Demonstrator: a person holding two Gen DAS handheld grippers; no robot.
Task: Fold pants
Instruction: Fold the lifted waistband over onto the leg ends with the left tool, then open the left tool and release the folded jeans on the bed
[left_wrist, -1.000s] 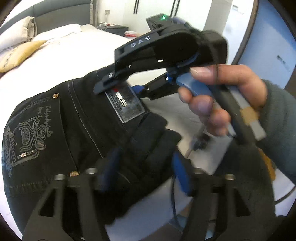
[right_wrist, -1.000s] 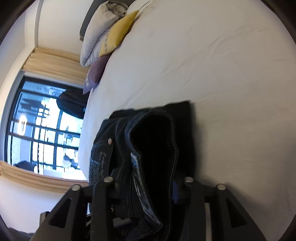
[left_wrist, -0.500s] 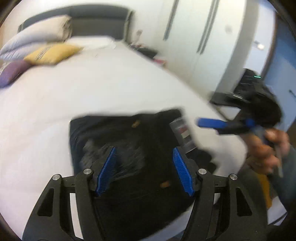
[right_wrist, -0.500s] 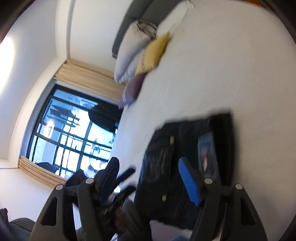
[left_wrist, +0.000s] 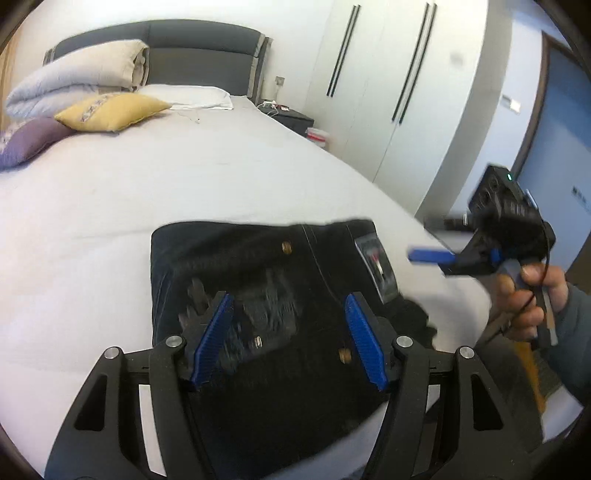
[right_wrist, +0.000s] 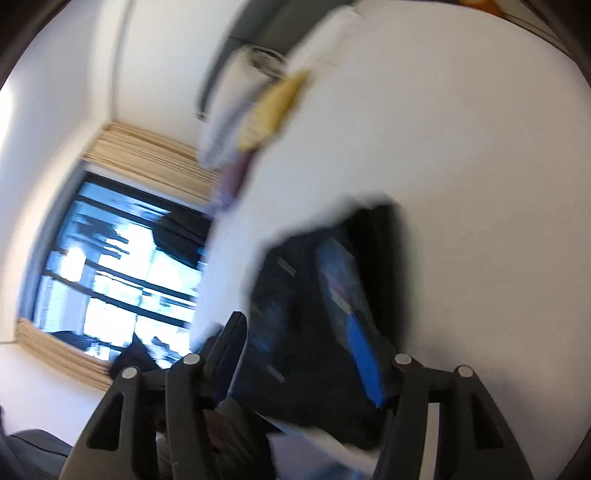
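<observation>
Pants (left_wrist: 280, 314) lie folded compact on near bed (left_wrist: 184, 184) edge; job approx. done. My left gripper (left_wrist: 290, 341) spread, empty; right gripper (right_wrist: 303, 365) closing, nothing pinched.

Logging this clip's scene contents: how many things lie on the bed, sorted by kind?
Pants: 1
Cushions: 2, one yellow, one purple
Pillow: 1
Folded duvet: 1
Total: 5
</observation>
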